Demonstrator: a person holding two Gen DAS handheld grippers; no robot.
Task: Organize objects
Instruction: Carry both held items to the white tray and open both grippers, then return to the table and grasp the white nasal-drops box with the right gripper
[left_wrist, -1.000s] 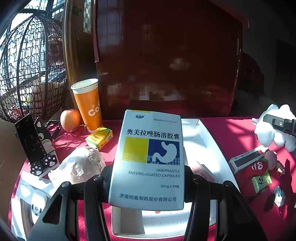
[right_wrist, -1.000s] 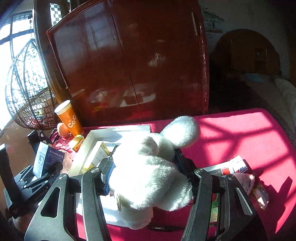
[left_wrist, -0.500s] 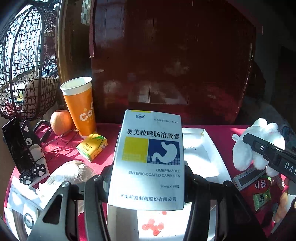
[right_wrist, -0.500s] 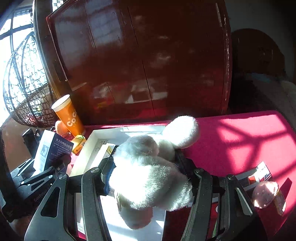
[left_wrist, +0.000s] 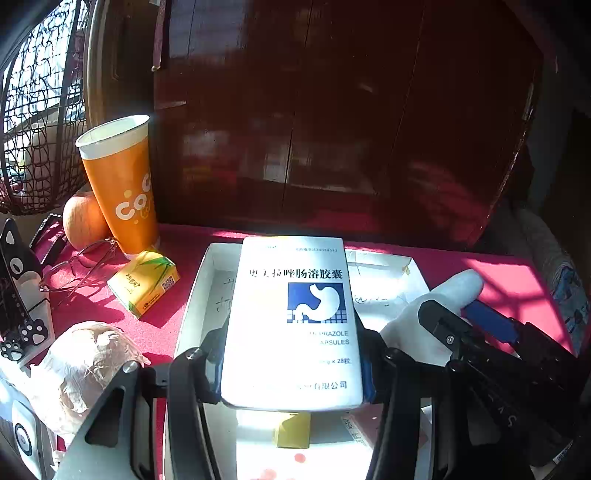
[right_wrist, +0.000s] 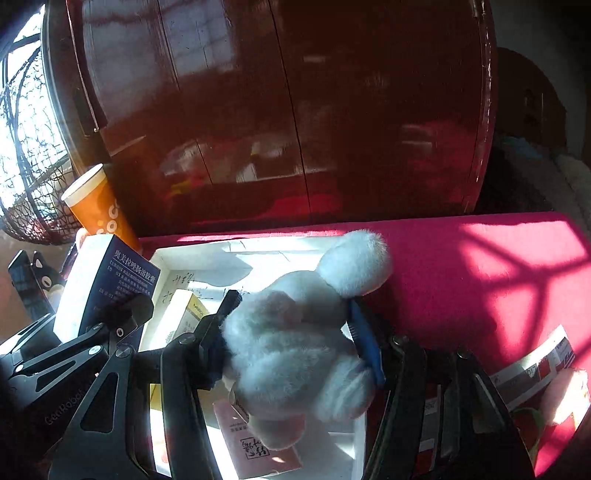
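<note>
Grippers over white tray (left_wrist: 201, 280), each loaded.
Left gripper (left_wrist: 291, 363) clamps omeprazole capsule box (left_wrist: 295, 321) at frame centre; right gripper (right_wrist: 291, 350) pinches white plush toy (right_wrist: 299, 332), crowding in lower right. Orange paper cup (left_wrist: 122, 184), apple (left_wrist: 83, 221), eyeglasses (left_wrist: 79, 267), yellow carton (left_wrist: 144, 282) at left on red tablecloth (right_wrist: 461, 266); dark wooden cabinet (left_wrist: 332, 110) behind.

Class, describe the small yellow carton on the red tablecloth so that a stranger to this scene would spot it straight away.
Start at the tall orange paper cup standing at the back left of the red tablecloth. Just in front of its base, left of the white tray, lies the small yellow carton. Green leaf artwork and a QR code set it apart from the apple and the eyeglasses nearby.
</note>
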